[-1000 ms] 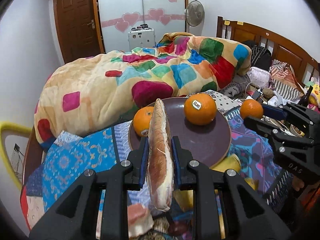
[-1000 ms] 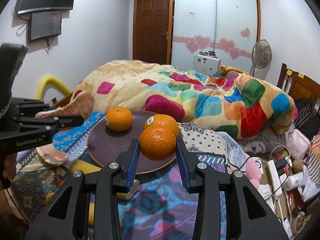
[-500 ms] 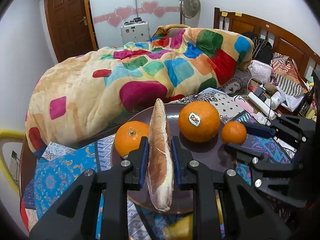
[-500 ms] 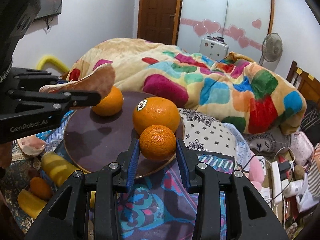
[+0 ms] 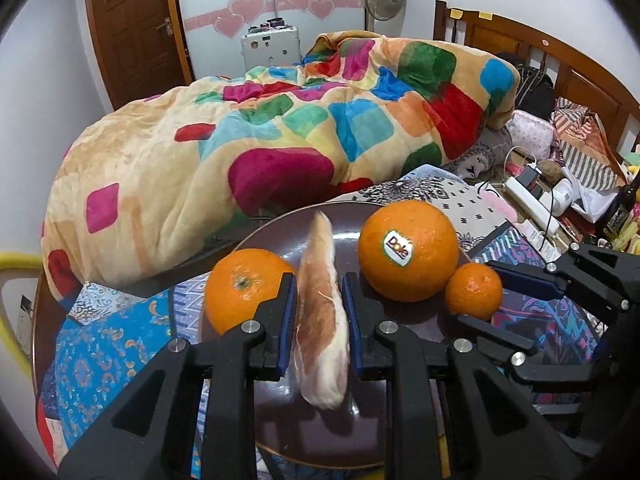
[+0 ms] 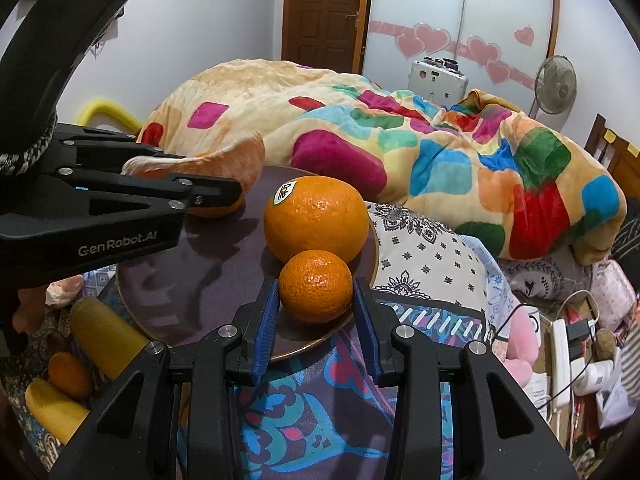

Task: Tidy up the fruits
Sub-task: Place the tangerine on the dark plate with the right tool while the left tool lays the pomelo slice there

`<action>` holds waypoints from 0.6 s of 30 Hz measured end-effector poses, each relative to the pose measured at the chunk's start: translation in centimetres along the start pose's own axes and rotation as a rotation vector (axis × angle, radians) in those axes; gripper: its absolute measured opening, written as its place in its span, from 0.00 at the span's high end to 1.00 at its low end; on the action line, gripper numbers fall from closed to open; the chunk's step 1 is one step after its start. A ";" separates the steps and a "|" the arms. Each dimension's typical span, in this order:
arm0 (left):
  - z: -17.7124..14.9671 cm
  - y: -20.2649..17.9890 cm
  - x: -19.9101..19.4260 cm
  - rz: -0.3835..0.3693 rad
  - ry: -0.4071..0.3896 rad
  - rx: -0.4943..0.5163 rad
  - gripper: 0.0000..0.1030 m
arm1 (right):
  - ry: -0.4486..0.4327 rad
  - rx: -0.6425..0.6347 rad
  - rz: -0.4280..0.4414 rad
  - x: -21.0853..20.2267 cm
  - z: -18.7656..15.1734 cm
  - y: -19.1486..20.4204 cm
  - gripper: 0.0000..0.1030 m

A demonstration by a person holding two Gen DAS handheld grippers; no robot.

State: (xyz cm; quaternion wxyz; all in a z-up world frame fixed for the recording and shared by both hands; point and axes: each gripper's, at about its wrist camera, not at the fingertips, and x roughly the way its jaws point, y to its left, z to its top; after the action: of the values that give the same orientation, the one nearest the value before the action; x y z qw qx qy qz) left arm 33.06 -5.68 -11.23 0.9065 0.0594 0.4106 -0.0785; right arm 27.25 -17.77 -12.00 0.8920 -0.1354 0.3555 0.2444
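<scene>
Over the plate (image 5: 404,322), your left gripper (image 5: 319,312) pinches the pomelo wedge (image 5: 320,320), right gripper (image 6: 316,312) clamps the mandarin (image 6: 316,286) — next, lower both and release.

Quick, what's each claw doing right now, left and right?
Left claw: closed on the pomelo wedge, over the plate.
Right claw: closed on the small mandarin.
</scene>
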 end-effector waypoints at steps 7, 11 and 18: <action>0.3 -0.6 -1.4 -0.002 -0.024 0.005 0.77 | -0.018 0.002 -0.008 -0.2 0.2 0.0 0.50; -0.2 -0.4 -2.9 -0.010 -0.037 -0.005 0.77 | -0.031 0.004 -0.013 -0.9 0.2 0.1 0.48; -2.0 0.1 -6.9 -0.013 -0.057 -0.025 0.77 | -0.059 0.014 -0.022 -3.4 0.1 0.6 0.48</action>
State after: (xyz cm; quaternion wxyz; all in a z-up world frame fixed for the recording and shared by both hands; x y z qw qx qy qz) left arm 27.15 -4.58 -7.38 0.9180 0.0429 0.3858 -0.0808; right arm 24.84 -18.37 -9.63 0.9055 -0.1259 0.3294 0.2361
